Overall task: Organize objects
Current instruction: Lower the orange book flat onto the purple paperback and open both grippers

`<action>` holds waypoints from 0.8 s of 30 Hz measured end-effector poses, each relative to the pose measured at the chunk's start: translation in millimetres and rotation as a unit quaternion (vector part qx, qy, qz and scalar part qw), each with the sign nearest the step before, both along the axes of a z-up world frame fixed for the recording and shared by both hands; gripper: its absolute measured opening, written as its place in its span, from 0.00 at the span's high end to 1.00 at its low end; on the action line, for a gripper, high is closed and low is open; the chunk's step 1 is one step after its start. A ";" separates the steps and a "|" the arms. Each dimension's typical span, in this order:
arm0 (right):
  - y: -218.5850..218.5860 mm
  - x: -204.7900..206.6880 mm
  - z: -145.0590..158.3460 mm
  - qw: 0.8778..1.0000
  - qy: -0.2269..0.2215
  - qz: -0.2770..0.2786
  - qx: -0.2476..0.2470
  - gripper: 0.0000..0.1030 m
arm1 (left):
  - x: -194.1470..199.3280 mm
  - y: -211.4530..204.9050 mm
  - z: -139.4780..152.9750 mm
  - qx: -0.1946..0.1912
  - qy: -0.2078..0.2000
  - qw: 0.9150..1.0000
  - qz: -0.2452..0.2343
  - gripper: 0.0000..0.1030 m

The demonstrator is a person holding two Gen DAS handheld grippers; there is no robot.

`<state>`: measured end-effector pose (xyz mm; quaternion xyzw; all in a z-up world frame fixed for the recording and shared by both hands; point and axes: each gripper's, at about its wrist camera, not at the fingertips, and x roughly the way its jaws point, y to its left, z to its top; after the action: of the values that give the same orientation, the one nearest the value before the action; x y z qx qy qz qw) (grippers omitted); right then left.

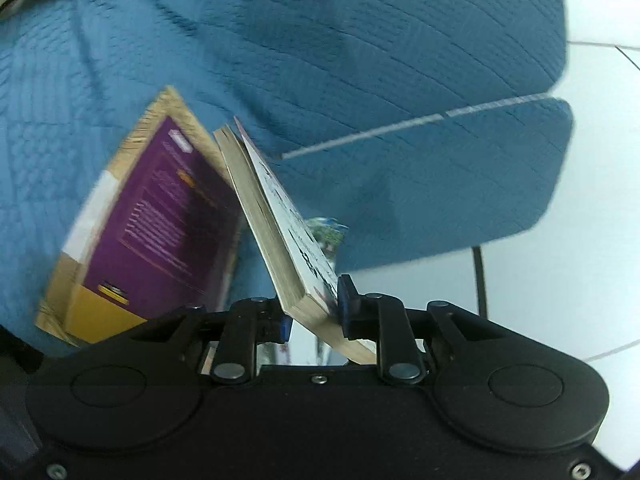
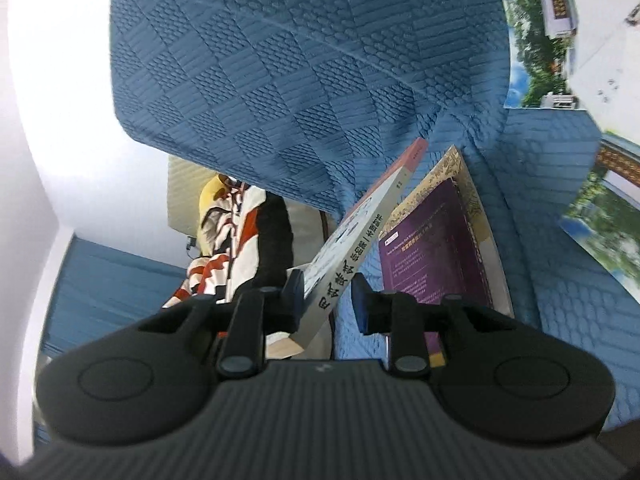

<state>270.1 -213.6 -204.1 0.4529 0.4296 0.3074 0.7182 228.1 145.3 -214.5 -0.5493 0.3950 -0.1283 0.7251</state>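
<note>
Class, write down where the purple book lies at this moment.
The purple book lies flat on the blue quilt, left of the tilted white book in the left wrist view, right of it in the right wrist view.

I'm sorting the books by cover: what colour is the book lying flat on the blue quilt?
Purple book, with a gold-yellow border; clearest in the left wrist view.

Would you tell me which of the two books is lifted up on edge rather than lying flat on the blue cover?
The white-covered paperback, tilted up on edge between the gripper fingers. The purple book with the gold border lies flat on the blue quilted cover beside it.
</note>
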 end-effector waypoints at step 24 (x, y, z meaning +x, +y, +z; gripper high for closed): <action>33.0 -19.1 -78.7 0.986 0.067 0.003 -0.150 0.75 | -7.4 -12.3 -69.4 0.104 0.088 0.987 -0.088 0.76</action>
<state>251.0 -180.6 -282.8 0.3582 0.5192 0.2106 0.7468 220.6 133.0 -283.9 -0.4433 0.5154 -0.1007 0.7265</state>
